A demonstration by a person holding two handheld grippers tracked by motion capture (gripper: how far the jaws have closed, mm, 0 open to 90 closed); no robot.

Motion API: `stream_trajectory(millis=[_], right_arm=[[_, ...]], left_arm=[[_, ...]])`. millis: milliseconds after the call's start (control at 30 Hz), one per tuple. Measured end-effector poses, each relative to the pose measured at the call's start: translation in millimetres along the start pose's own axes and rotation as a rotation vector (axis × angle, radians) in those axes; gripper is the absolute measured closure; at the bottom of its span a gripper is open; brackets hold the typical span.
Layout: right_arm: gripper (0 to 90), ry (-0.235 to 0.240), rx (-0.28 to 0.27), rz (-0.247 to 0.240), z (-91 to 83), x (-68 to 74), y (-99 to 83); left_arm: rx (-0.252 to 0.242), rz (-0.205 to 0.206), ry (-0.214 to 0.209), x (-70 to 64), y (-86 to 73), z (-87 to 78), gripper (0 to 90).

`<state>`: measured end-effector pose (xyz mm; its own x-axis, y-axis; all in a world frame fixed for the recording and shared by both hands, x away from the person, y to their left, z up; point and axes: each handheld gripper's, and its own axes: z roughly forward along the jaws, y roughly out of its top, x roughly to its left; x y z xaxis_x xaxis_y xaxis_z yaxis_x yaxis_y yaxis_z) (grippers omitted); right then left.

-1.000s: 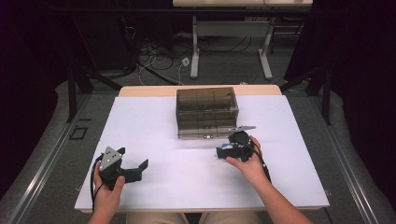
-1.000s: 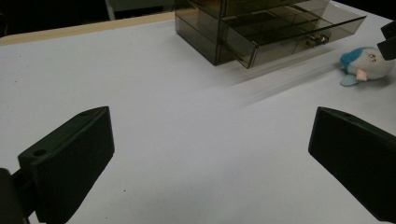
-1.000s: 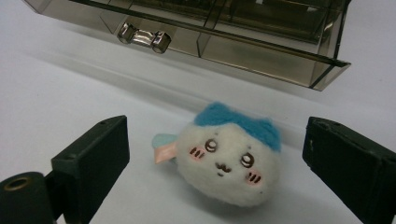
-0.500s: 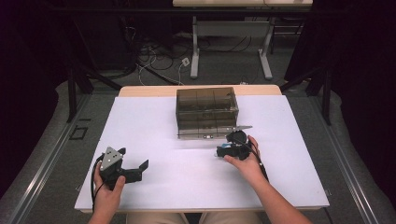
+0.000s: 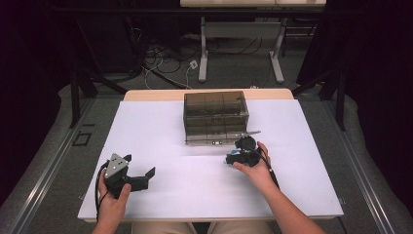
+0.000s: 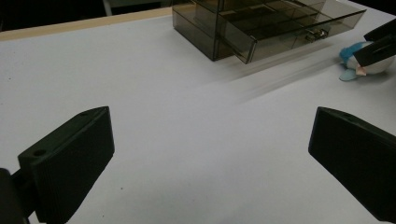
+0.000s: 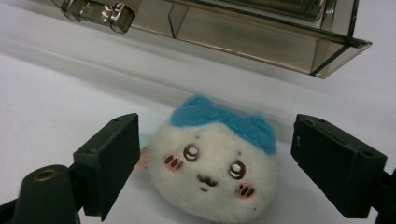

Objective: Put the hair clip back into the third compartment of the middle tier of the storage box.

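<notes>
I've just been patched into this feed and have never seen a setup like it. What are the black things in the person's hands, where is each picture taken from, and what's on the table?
A person sits at a white table and holds a hand-operated two-jaw gripper in each hand; there is no robot arm. The high view looks down from above the person's side. In it the left gripper rests at the near left of the table, and the right gripper is just in front of a smoky clear drawer box.

The other two pictures come from cameras riding on the grippers, looking along their black jaws. The left gripper view shows its jaws wide apart over bare table, with the box's bottom drawer pulled out. The right gripper view shows its jaws open on either side of a small white plush toy with a blue top, lying on the table. They do not touch it.
</notes>
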<state>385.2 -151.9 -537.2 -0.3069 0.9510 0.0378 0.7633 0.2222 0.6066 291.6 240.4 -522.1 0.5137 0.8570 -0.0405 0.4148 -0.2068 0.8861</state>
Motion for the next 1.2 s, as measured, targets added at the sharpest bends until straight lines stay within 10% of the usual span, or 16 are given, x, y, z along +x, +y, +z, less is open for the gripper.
stream_trajectory(millis=[1200], right_arm=[[31.6,-0.017,0.017,-0.017,1.8,3.6,-2.4]], left_arm=[[0.015,0.000,-0.010,-0.2,-1.2,2.6,0.4]])
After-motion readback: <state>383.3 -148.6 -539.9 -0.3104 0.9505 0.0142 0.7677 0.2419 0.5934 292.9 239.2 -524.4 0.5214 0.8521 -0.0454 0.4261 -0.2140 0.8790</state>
